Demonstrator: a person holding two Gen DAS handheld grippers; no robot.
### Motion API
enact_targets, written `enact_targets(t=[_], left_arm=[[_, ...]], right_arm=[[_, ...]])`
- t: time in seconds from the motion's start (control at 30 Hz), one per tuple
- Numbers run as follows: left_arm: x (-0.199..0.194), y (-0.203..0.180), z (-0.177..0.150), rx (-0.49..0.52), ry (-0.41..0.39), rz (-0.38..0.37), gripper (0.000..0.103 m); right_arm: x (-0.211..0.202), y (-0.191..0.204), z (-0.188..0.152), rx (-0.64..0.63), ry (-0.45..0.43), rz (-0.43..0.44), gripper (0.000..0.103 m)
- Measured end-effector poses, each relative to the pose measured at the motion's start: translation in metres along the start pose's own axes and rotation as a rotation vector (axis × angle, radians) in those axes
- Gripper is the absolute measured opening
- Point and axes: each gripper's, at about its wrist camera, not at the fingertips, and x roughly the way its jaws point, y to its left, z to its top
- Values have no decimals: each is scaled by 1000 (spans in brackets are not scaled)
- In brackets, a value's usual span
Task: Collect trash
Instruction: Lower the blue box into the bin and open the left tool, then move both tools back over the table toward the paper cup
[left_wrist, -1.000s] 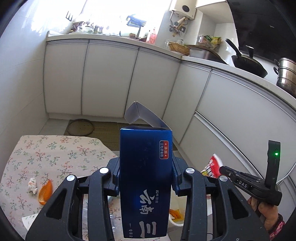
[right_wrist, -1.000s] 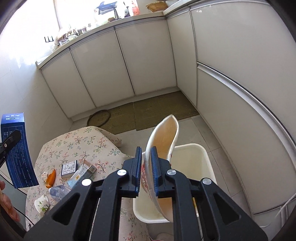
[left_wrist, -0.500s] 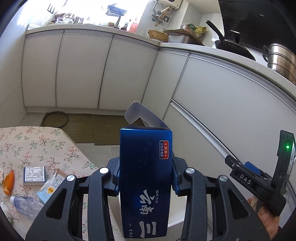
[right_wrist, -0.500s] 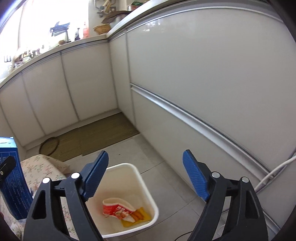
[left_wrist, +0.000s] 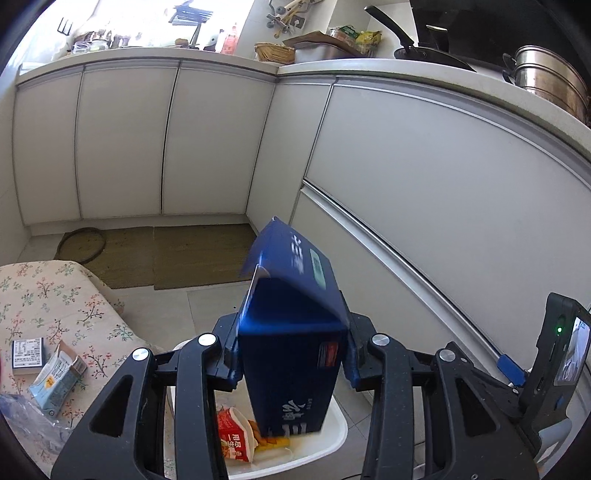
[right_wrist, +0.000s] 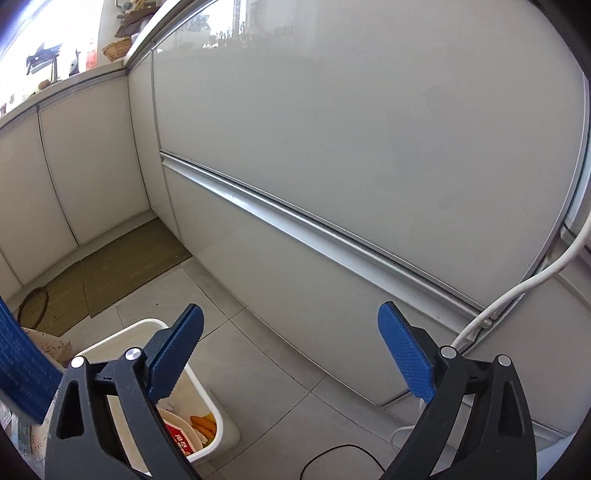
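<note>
My left gripper (left_wrist: 291, 356) is shut on a tall blue box (left_wrist: 295, 295), which leans forward with its open flap away from me, above a white bin (left_wrist: 337, 439) on the floor. A red-and-white paper cup (left_wrist: 232, 435) and orange peel (left_wrist: 275, 439) lie in the bin. In the right wrist view my right gripper (right_wrist: 290, 312) has its jaws opening wide with nothing between them, to the right of the bin (right_wrist: 218, 408). The cup (right_wrist: 181, 439) shows inside the bin, and the blue box (right_wrist: 18, 362) at the left edge.
A table with a floral cloth (left_wrist: 55, 302) stands left of the bin and carries a small printed box (left_wrist: 27, 352), a light blue carton (left_wrist: 55, 376) and a crushed plastic bottle (left_wrist: 22, 410). White cabinets close off the back and right. Mats (left_wrist: 166, 254) lie on the floor, a white cable (right_wrist: 517, 291) hangs right.
My right gripper opened and the paper cup dropped into the bin; that view then swung right towards the cabinet. The left gripper moved right over the bin and the blue box tipped forward.
</note>
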Motion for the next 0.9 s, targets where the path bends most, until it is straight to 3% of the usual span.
enact_targets(t=[0.07, 0.2, 0.57, 0.7, 0.9], left_arm=[[8, -6, 1, 4, 7, 11, 40], [22, -8, 2, -3, 35, 31, 59], [15, -2, -5, 54, 47, 103, 76], [8, 10, -7, 52, 46, 141, 87], [-4, 37, -13, 74, 76, 210, 94]], right_arm=[[5, -5, 1, 11, 14, -9, 93], [15, -10, 3, 28, 33, -12, 93], [10, 2, 7, 7, 18, 9, 94], [6, 13, 5, -12, 19, 26, 95], [-9, 45, 0, -69, 9, 79, 95]])
